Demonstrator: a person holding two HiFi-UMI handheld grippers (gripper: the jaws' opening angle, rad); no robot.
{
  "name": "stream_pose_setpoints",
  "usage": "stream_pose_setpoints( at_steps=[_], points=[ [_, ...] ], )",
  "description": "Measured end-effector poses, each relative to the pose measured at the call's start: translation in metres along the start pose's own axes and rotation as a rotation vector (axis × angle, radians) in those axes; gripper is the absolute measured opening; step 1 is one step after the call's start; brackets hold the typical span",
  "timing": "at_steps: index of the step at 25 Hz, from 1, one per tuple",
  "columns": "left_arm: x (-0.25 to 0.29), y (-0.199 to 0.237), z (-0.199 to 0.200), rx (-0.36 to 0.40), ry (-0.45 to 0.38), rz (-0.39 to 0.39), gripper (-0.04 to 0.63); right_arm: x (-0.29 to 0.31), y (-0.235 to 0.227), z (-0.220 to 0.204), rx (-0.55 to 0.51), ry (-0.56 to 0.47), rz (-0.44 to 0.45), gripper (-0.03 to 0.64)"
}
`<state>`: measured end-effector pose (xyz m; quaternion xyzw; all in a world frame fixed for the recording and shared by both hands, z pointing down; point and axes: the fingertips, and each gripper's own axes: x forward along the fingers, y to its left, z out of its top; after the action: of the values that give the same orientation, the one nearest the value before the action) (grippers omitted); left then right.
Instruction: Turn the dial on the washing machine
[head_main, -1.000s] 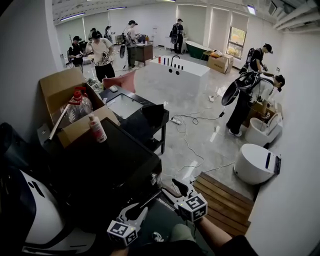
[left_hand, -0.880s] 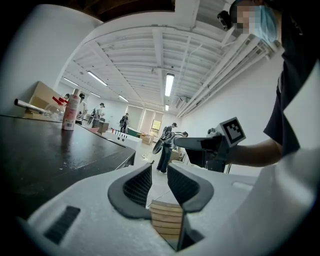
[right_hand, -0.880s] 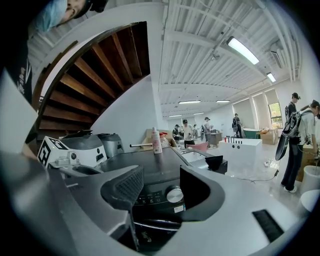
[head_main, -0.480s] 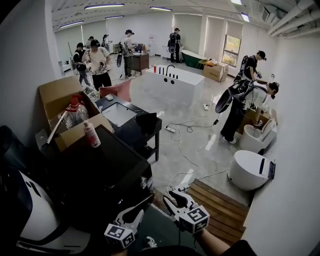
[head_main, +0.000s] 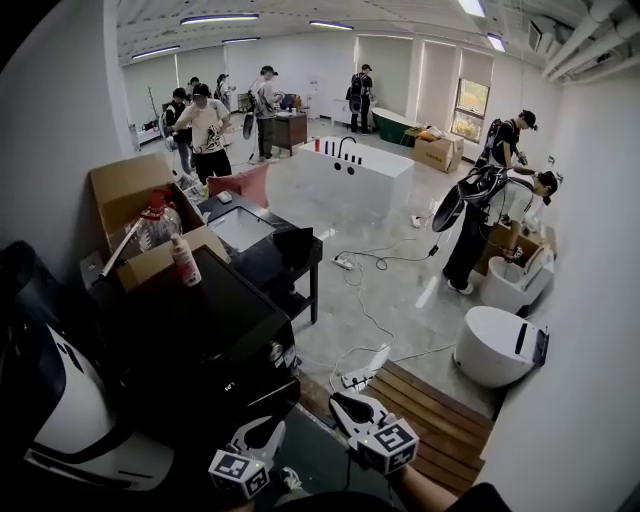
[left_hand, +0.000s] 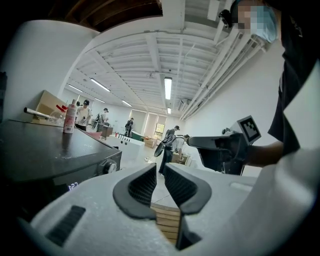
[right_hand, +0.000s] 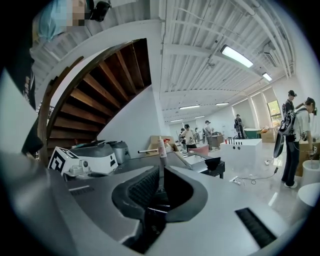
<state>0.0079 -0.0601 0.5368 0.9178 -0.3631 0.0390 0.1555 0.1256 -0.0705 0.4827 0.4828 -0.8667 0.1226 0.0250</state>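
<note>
While washer display (left_hand: 72, 186) is unreadable, L gripper (left_hand: 160, 166) jaws slightly apart, R gripper (right_hand: 161, 169) just closing, near-together, both empty.

Fixture showroom hall: bathtub (head_main: 352, 162), toilet (head_main: 494, 347), sink (head_main: 244, 229)

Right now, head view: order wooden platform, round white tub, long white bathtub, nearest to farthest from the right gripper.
1. Wooden platform, just right of the right gripper.
2. Round white tub, farther right.
3. Long white bathtub, far across the room.
</note>
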Motion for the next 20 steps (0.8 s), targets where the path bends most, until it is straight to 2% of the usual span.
stream_pose_setpoints(
  at_steps=[5, 9, 20],
  points=[
    [-0.011, -0.025, -0.004, 0.022, -0.009, 0.012, 0.037, -0.028, 0.007, 0.000, 0.008, -0.016, 0.016, 0.003],
    [-0.022, -0.038, -0.011, 0.027, -0.011, 0.032, 0.012, -0.043, 0.014, -0.005, 0.011, -0.013, 0.033, 0.003],
    [-0.032, -0.060, -0.027, 0.035, 0.000, 0.050, 0.012, -0.067, 0.024, -0.023, 0.025, 0.023, 0.069, 0.002]
  ],
)
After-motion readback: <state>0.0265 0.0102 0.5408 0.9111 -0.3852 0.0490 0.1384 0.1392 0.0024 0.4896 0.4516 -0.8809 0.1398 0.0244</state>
